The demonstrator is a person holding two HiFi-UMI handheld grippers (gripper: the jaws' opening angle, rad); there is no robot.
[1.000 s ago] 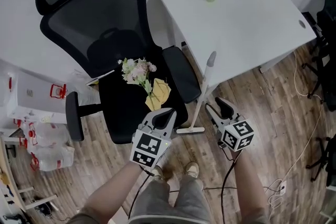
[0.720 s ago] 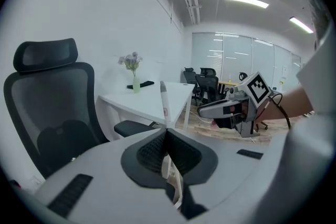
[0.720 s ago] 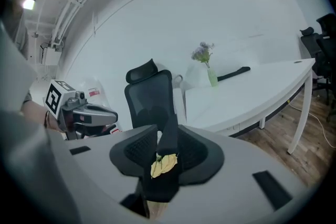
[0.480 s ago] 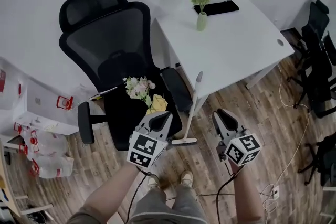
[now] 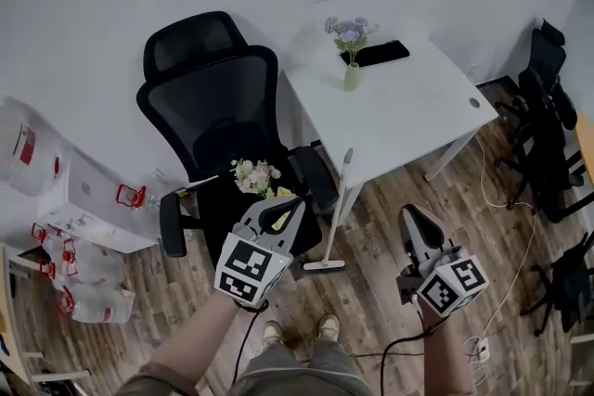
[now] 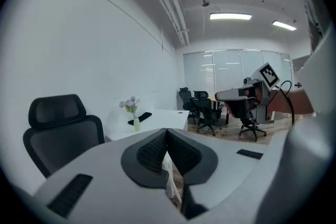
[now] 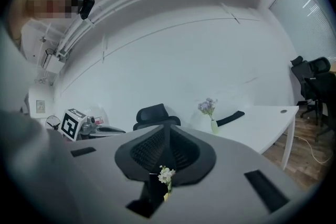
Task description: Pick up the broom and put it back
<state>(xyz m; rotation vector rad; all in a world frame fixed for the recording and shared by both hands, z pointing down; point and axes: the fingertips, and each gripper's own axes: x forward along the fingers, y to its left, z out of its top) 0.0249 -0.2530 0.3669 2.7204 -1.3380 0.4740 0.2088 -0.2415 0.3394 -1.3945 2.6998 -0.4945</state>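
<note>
The broom [image 5: 335, 209] leans against the white table's [image 5: 408, 111] near edge, its head [image 5: 325, 265] on the wood floor and its grey handle tip up by the tabletop. No gripper touches it. My left gripper [image 5: 290, 201] hovers left of it, over the chair seat, pads together [image 6: 167, 131]. My right gripper [image 5: 411, 213] hangs to the broom's right; its jaws have just been closing and now meet [image 7: 168, 128] with nothing between them.
A black office chair [image 5: 218, 97] stands left of the table with a flower bunch [image 5: 254, 174] on its seat. On the table are a vase [image 5: 352, 74] and a black flat item [image 5: 374, 53]. White boxes [image 5: 88, 195] sit left, dark chairs [image 5: 548, 107] right.
Both grippers have risen away from the floor and the broom's head. The right gripper's jaws went from wide open to closed. The broom has stayed leaning on the table.
</note>
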